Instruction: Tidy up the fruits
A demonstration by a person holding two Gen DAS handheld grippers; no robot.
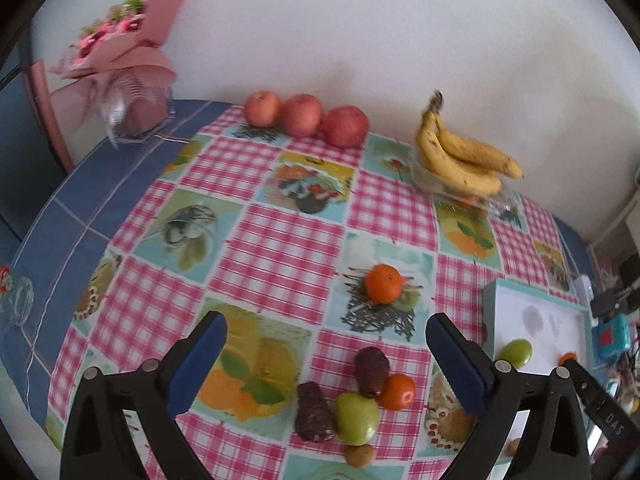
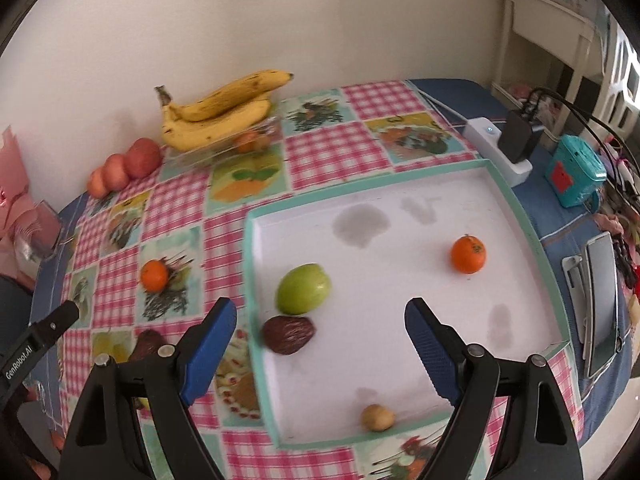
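Note:
My left gripper (image 1: 326, 360) is open and empty above a cluster on the tablecloth: a green fruit (image 1: 356, 418), an orange (image 1: 397, 391), two dark brown fruits (image 1: 371, 370) (image 1: 314, 412) and a small brown fruit (image 1: 360, 455). Another orange (image 1: 383, 284) lies farther out. My right gripper (image 2: 320, 348) is open and empty above a teal-rimmed white tray (image 2: 520, 208). The tray holds a green fruit (image 2: 304, 289), a dark brown fruit (image 2: 289, 335), an orange (image 2: 468, 255) and a small tan fruit (image 2: 377, 417).
Three apples (image 1: 304, 116) and a clear dish with bananas (image 1: 464, 160) stand along the wall. A pink bouquet (image 1: 120, 48) is at the far left. A power strip (image 2: 500, 148), a teal box (image 2: 576, 170) and a phone (image 2: 600, 304) lie right of the tray.

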